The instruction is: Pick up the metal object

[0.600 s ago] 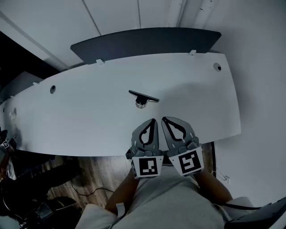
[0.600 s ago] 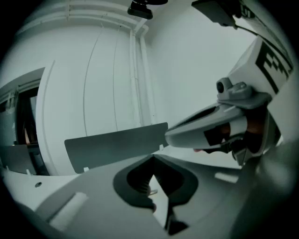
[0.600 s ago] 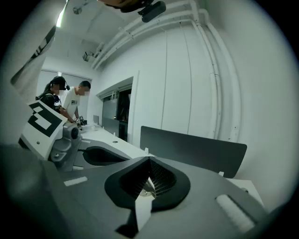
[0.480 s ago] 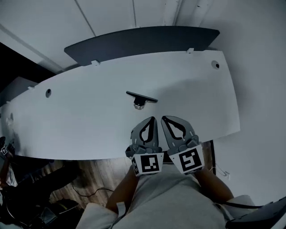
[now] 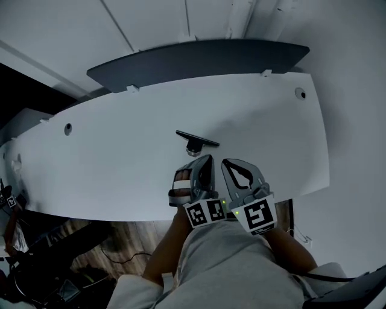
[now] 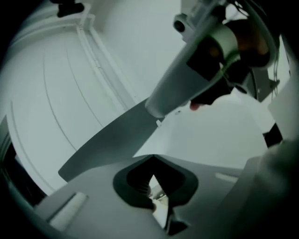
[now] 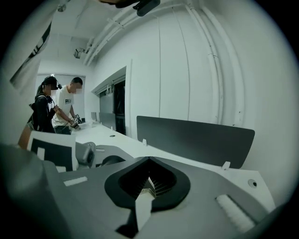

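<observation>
Everything I see is dim and bluish under soft, even light, with only a faint shadow on the white table (image 5: 120, 163). The view from my left claw (image 6: 156, 205) is smeared with blur, and both claw views bend into black corners

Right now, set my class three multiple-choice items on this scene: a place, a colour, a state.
1. Where is the metal object? A on the white desk; B in a gripper; C on the floor.
2. What colour is the divider panel behind the desk? A white; B dark grey; C red.
3. The right gripper is: A wide open; B closed on the object; C closed, empty.
Key: A, it lies on the desk; B, dark against the wall; C, jaws meet, nothing between.
</observation>
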Demonstrator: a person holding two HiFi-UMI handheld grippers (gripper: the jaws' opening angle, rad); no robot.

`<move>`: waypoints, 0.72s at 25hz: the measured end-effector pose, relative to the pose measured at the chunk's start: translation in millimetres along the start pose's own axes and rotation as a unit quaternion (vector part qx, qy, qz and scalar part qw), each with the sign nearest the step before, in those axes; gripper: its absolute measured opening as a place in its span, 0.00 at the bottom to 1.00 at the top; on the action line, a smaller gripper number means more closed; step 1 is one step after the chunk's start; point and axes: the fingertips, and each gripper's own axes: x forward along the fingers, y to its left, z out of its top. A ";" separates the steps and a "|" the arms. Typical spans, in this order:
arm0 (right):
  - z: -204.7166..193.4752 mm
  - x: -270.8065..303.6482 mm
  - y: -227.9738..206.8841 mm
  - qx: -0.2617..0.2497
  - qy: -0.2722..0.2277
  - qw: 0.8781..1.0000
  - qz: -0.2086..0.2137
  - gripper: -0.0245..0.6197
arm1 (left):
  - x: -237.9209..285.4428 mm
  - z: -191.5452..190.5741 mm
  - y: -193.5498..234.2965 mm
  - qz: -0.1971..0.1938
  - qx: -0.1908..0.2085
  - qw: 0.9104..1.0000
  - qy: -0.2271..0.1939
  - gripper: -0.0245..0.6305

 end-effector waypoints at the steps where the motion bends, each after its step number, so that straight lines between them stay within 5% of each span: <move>1: -2.0 1.4 -2.0 0.003 0.001 1.000 0.003 0.04 | 6.7 -4.5 -3.2 -0.001 0.029 0.999 0.012 0.04; 6: -10.0 4.9 -18.1 0.013 0.001 1.000 0.010 0.04 | 38.7 -25.1 -21.8 -0.016 0.144 0.988 0.061 0.04; 12: -22.5 13.7 -34.0 0.001 0.006 1.000 0.015 0.04 | 61.3 -40.5 -42.3 -0.059 0.170 0.979 0.092 0.18; 18: -29.6 20.3 -42.0 0.039 0.004 0.999 0.011 0.04 | 87.9 -62.2 -56.1 -0.105 0.271 0.948 0.132 0.26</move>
